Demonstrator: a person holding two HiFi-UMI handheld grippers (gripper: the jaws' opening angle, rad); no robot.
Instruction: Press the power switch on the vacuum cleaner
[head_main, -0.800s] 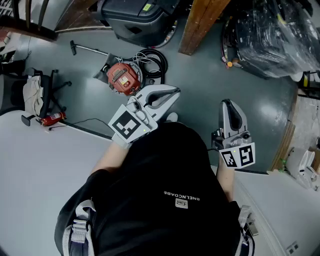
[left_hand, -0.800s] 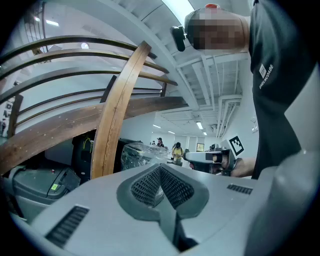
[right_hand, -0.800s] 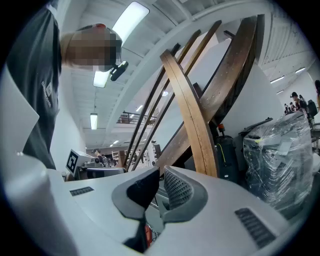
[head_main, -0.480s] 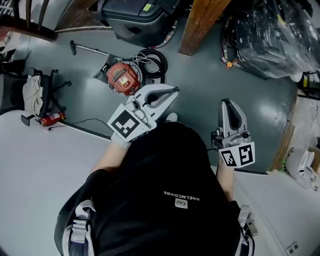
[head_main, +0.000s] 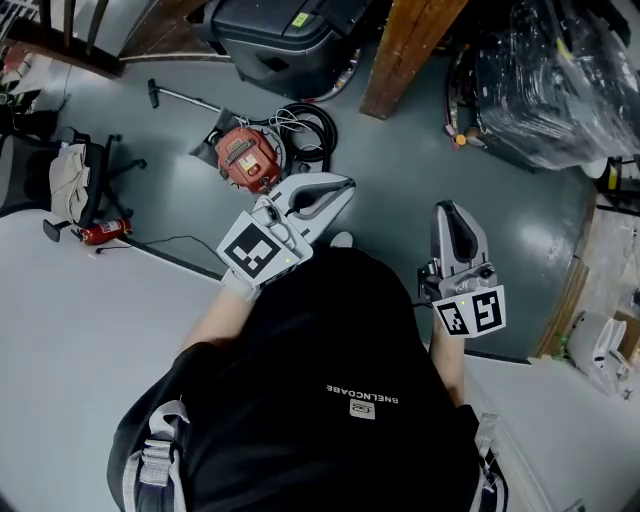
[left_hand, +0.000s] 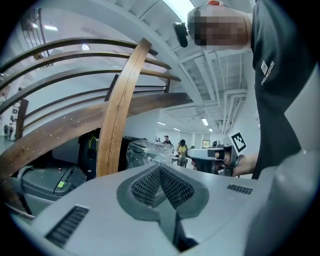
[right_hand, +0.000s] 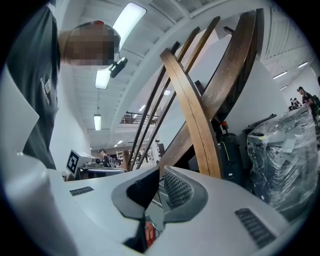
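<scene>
Your left tongs (head_main: 343, 185) were pressed together on nothing, your right tongs (head_main: 451, 208) were likewise closed and empty, both were held above the floor (head_main: 400, 170), the red vacuum (head_main: 245, 157) lay on it near your left tongs, untouched.

Power switch on the vacuum cleaner (head_main: 247, 157): too small, indistinct

The vacuum cleaner (head_main: 247, 157) is red, the floor (head_main: 400, 180) grey.
</scene>
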